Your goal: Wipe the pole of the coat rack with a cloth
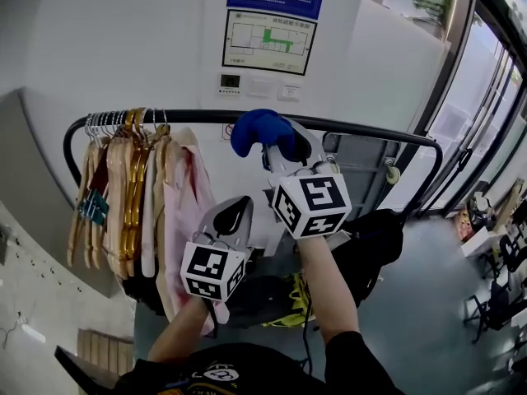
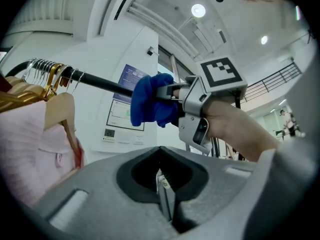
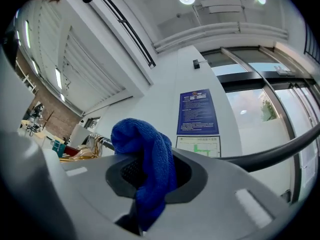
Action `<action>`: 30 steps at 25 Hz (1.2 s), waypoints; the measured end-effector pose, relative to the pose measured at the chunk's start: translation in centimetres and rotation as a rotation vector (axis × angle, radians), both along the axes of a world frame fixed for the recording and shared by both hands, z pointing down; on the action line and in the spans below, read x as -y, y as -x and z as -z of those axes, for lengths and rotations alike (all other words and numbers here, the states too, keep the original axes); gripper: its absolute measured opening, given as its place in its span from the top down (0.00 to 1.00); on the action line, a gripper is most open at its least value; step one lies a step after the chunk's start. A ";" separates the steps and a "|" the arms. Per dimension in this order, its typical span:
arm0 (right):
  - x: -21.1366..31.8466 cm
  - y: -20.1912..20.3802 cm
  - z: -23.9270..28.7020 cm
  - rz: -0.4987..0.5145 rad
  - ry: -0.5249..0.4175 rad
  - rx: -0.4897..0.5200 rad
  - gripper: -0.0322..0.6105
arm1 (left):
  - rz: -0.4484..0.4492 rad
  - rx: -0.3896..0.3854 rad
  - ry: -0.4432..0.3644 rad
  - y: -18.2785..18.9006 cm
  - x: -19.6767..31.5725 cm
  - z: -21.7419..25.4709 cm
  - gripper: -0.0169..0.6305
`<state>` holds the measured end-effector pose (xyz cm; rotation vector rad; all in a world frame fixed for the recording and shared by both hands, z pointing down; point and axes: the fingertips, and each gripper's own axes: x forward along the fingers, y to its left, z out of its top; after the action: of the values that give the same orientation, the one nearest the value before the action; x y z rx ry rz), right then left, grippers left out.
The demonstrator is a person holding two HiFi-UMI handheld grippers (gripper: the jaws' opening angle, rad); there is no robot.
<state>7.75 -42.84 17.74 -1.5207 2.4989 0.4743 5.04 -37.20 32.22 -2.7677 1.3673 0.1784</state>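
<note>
A black horizontal pole (image 1: 362,127) tops the coat rack and runs across the head view. My right gripper (image 1: 276,142) is shut on a blue cloth (image 1: 259,132) and presses it on the pole near its middle. In the right gripper view the blue cloth (image 3: 147,169) hangs between the jaws, and the pole (image 3: 280,151) shows to the right. My left gripper (image 1: 235,212) hangs below the pole, shut with nothing in it. The left gripper view shows the cloth (image 2: 152,106) on the pole (image 2: 100,82).
Several wooden hangers (image 1: 123,188) and a pink garment (image 1: 185,212) crowd the pole's left end. Dark and yellow items (image 1: 288,299) lie on the rack's base. A wall with posted notices (image 1: 269,41) stands behind; windows (image 1: 486,97) are at right.
</note>
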 end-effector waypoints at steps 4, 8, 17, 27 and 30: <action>0.0 -4.4 -0.4 -0.101 -0.013 -0.011 0.84 | -0.033 0.003 0.002 -1.6 -0.1 -0.1 0.97; 0.0 -10.6 -0.7 -0.200 -0.006 0.029 0.84 | -0.074 0.013 0.007 -3.7 -0.1 -0.4 0.97; -0.6 -26.8 -0.2 -0.483 0.012 0.161 0.84 | -0.106 0.008 0.007 -5.6 -0.3 -0.3 0.97; -0.7 -27.2 -0.1 -0.510 -0.007 0.141 0.84 | -0.095 0.003 0.019 -5.3 0.0 -0.8 0.97; -0.4 -21.8 -0.1 -0.432 -0.024 0.077 0.84 | -0.086 0.001 0.020 -4.8 -0.2 -0.9 0.97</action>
<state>29.55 -42.41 17.87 -2.0318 2.0953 0.4903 9.81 -37.05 33.10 -2.8446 1.2568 0.1683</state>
